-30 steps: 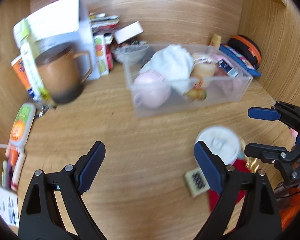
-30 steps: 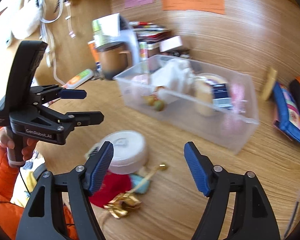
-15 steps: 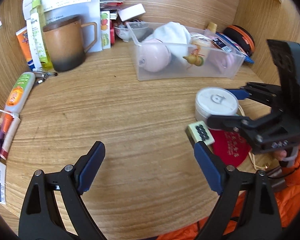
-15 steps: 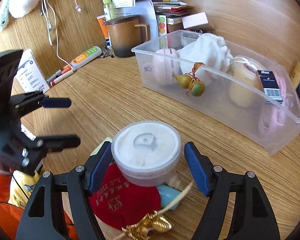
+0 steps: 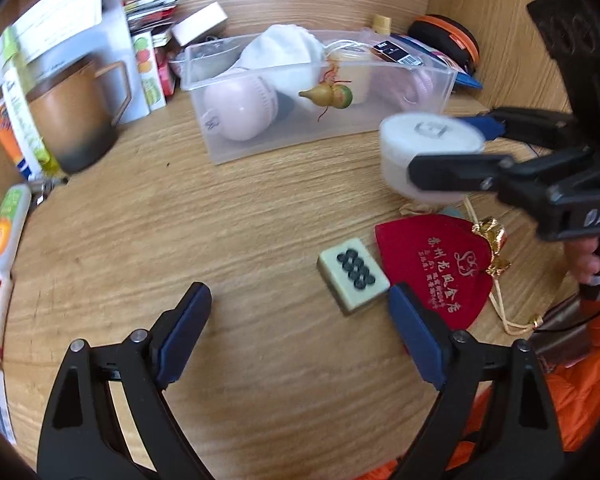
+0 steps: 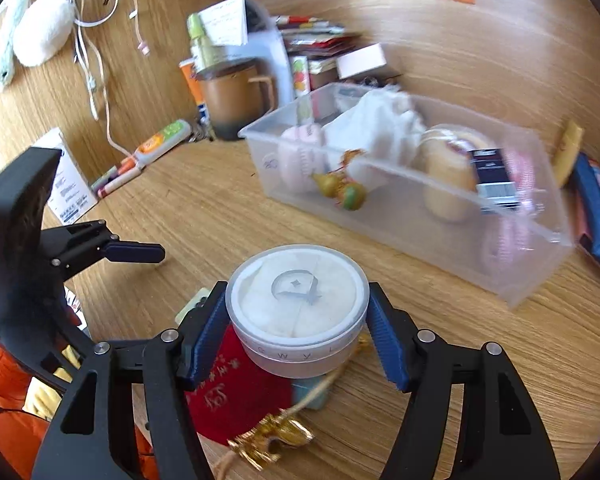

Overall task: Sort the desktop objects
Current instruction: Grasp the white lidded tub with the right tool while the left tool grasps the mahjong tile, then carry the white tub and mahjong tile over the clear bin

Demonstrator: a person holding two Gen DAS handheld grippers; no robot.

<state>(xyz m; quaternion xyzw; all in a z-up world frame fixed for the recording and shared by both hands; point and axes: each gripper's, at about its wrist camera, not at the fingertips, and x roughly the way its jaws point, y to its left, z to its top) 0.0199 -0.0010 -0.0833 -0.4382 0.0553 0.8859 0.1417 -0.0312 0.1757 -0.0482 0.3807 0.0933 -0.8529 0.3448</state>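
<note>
Round white jar [image 6: 298, 312], translucent plastic with a clear lid over white padding, sits between the blue ribbed pads of my right gripper [image 6: 296, 330]; the jaws are closing and the pads press its sides. It hangs over the red pouch [image 5: 436, 268], near the clear bin [image 6: 512, 280]. That bin is an open rectangular tub on the wooden desk [image 5: 228, 232], holding a pink ball [image 5: 240, 110], a white cloth bundle [image 5: 280, 58], a small gourd charm [image 5: 328, 96] and a cream jar [image 6: 446, 176]. My right gripper points downward over the desk. My left gripper [image 5: 300, 328] hovers with its fingers wide apart and nothing between them; a cream mahjong tile [image 5: 354, 276] lies just ahead of its right pad. A gold tassel [image 6: 276, 434] trails from the felt-like pouch.
</note>
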